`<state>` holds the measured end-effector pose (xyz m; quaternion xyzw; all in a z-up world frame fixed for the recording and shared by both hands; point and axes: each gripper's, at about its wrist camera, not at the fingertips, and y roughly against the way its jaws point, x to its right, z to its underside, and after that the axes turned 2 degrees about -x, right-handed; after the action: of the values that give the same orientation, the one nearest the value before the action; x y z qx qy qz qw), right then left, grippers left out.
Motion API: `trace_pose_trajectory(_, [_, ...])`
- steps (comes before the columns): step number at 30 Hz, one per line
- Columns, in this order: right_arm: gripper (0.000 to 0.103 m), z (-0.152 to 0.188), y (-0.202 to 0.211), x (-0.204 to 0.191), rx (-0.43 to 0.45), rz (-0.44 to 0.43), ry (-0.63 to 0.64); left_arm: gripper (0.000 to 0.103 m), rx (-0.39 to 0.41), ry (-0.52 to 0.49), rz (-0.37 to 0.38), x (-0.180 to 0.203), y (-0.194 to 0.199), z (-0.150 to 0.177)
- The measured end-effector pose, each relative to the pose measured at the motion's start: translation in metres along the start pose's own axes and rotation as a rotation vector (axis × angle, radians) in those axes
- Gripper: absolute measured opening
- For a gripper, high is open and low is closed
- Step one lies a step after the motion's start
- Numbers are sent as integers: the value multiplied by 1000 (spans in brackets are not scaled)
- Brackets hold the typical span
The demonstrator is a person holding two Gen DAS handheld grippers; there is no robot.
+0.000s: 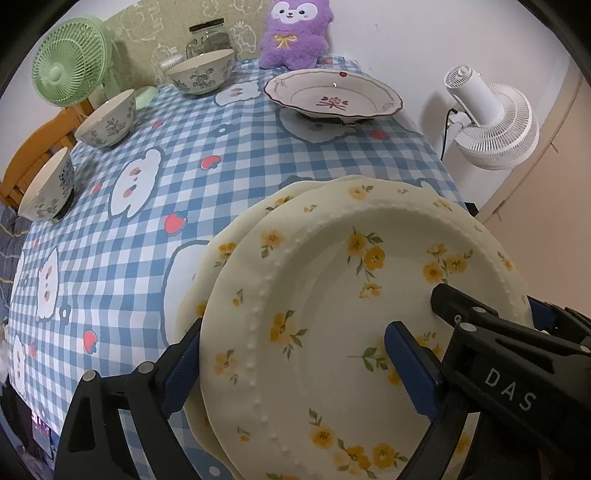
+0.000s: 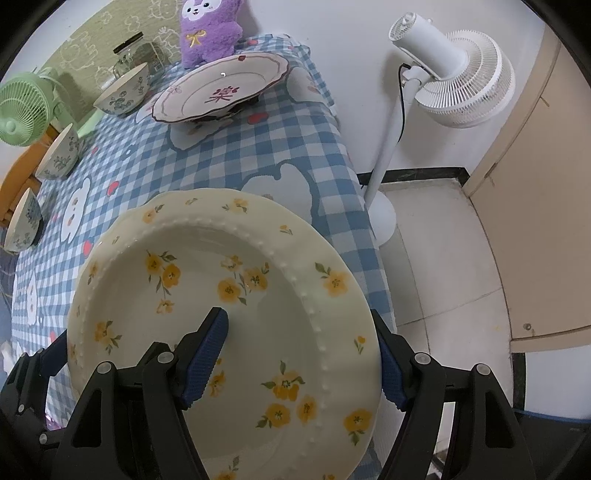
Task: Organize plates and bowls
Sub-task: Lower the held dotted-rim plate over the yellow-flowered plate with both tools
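A cream plate with yellow flowers [image 1: 354,314] sits on top of a second matching plate [image 1: 236,236], whose rim pokes out beneath it on the left side, near the right edge of the tabletop [image 1: 184,155]. That looks like the start of a plate stack, which fits tidying the crockery.

Both tongs straddle the top plate's rim from opposite sides. The left tongs [image 1: 295,365] have one blue pad below the outer rim and the other hanging over the well, clear of the glaze; they stand wide apart, and I read that as letting go. The right tongs [image 2: 303,358] also bracket the rim, one pad inside the dish and one outside the edge. Their jaws look parted too, though from here I cannot be sure the outer pad is clear of the rim. Holding from two sides makes sense for a wide, shallow plate that would tip in a single pinch.

Further back, a white plate with a dark scalloped edge and red motif [image 1: 332,96] rests alone in front of a purple plush toy [image 1: 295,33]. Three patterned bowls line the left side: a large one [image 1: 201,72] at the back, a middle one [image 1: 107,120], and a near one [image 1: 46,188], all separate and not yet nested.
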<state>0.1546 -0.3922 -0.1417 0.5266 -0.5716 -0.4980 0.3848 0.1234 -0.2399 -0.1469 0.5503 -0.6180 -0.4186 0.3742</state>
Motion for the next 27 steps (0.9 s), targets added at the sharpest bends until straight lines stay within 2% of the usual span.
trace_pose_trajectory(8, [77,0,-1,-3,-9,10,11,95,-29,-26,-10,0,2,2])
trace_pose_trajectory(15, [77,1,0,-4,-10,10,33,95,-46,-78,-79,7,0,3])
trace_pose_trajectory(17, [77,2,0,-6,-16,14,40,95,-24,-115,-139,13,4,4])
trace_pose_trajectory(18, [77,3,-1,-6,-17,14,40,96,-7,-131,-144,15,7,4])
trace_pose_trajectory(20, [77,2,0,-6,-21,15,38,99,3,-134,-122,17,11,4])
trace_pose_trajectory(27, [79,4,0,-11,-24,29,33,99,-14,-108,-89,11,8,3])
